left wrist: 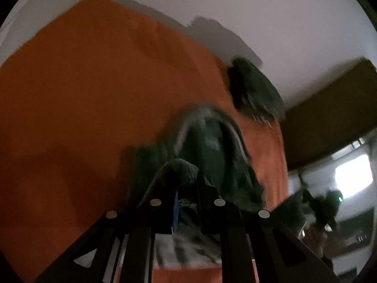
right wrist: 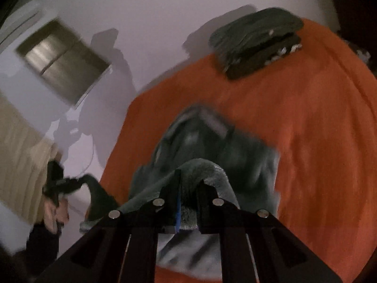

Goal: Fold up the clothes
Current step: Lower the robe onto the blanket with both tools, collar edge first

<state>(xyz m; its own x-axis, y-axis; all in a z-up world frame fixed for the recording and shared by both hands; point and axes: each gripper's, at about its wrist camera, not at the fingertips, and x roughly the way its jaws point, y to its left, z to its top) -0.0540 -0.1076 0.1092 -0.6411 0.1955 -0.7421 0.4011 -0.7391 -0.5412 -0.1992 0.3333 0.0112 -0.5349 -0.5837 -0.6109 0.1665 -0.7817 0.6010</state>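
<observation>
A dark green fleece garment (left wrist: pixel 207 146) hangs over the orange bed cover (left wrist: pixel 82 94), lifted at two spots. My left gripper (left wrist: pixel 186 179) is shut on a bunched edge of it, seen in the left wrist view. In the right wrist view the same garment (right wrist: pixel 212 141) drapes down from my right gripper (right wrist: pixel 189 179), which is shut on another fold of its edge. The other gripper (right wrist: pixel 59 184), with a hand under it, shows at the left of that view, pinching the cloth. Both pictures are blurred by motion.
A stack of folded dark clothes (right wrist: pixel 256 40) lies at the far side of the orange cover (right wrist: pixel 306 129), near the white wall (right wrist: pixel 153 11); it also shows as a dark stack (left wrist: pixel 256 89) in the left wrist view. A bright window (left wrist: pixel 353 176) is at right.
</observation>
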